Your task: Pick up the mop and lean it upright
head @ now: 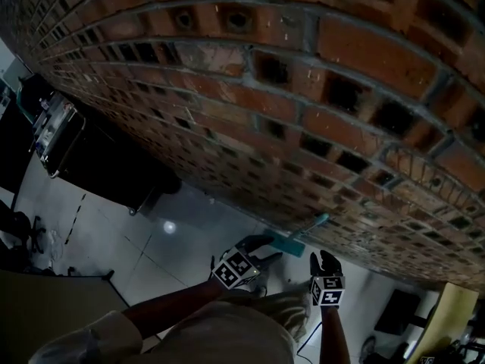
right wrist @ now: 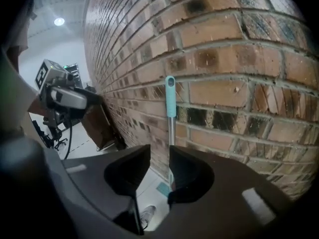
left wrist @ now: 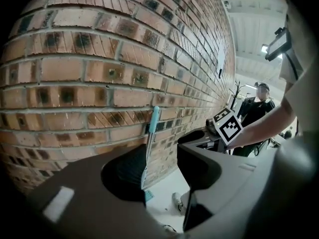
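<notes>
The mop (right wrist: 170, 98) stands against the brick wall (right wrist: 239, 59), just past your jaws. Your left gripper (left wrist: 162, 156) is wide open, and your right gripper (right wrist: 158, 153) shows a small gap. Both are empty. The leaning looks done. Next, back away gently without bumping it.

light: head view dim, both gripper views brighter | source: ceiling lamp (right wrist: 59, 21) seen overhead; a round glare spot is thrown on the floor (head: 168, 226) | distortion: brick wall (head: 303, 105) bowed by wide-angle lenses, gripper-view corners blacked out | focus: right tool (right wrist: 158, 153) rendered as a soft, unlit silhouette
</notes>
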### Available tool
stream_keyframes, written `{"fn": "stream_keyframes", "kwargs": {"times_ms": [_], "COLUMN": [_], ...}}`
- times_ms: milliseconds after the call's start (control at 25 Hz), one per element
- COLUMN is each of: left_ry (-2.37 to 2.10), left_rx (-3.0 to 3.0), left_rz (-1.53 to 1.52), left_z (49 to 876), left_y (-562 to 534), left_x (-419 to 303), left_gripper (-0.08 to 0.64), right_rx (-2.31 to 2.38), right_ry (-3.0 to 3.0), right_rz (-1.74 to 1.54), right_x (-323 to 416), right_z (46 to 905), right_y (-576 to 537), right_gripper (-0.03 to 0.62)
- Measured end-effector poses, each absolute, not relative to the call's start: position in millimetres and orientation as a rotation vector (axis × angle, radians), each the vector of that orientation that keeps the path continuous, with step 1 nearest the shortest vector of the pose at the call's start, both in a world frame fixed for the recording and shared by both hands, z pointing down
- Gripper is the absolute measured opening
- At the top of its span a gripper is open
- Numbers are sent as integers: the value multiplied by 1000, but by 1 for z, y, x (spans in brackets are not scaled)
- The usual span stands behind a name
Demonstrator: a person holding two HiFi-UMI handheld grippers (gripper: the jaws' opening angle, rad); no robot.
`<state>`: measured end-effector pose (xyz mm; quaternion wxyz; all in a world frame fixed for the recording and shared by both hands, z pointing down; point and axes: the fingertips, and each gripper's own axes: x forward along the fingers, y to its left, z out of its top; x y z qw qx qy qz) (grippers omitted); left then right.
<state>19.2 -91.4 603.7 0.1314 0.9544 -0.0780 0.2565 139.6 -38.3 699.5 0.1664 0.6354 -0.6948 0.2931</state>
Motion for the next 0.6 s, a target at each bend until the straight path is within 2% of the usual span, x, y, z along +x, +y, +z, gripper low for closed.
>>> {"fn": "stream_keyframes", "kwargs": {"times_ms": [600], "left_ry": [-255], "left_rx": [2733], "left_rz": [774], "left_z": [651], "left_y": [-104], "left_x": [52], "left_gripper": [202], "right_rx": [1654], "right_ry": [-1923], "right_rz": [891], "right_x": [141], "right_z": [845], "right_y": [-101], "right_gripper": [146]}}
